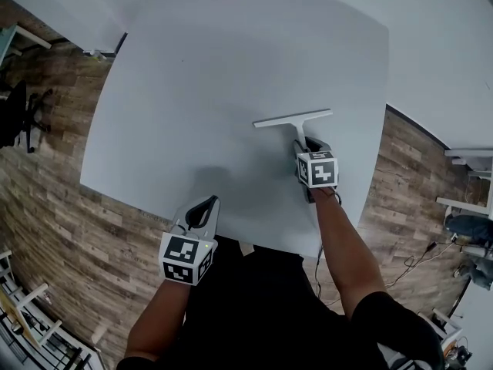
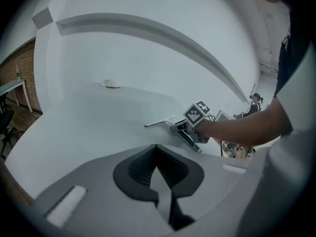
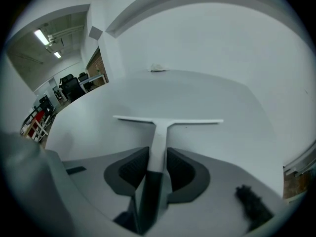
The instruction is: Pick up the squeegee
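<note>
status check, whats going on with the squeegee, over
Left gripper jaws shut, empty. Right gripper jaws shut on squeegee handle. Nothing near it on the table.

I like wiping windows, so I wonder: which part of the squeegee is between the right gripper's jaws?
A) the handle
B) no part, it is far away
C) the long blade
A: in the right gripper view the handle of the squeegee runs between the jaws of the right gripper, which close on both its sides, and the long blade sticks out crosswise ahead of them.
</note>
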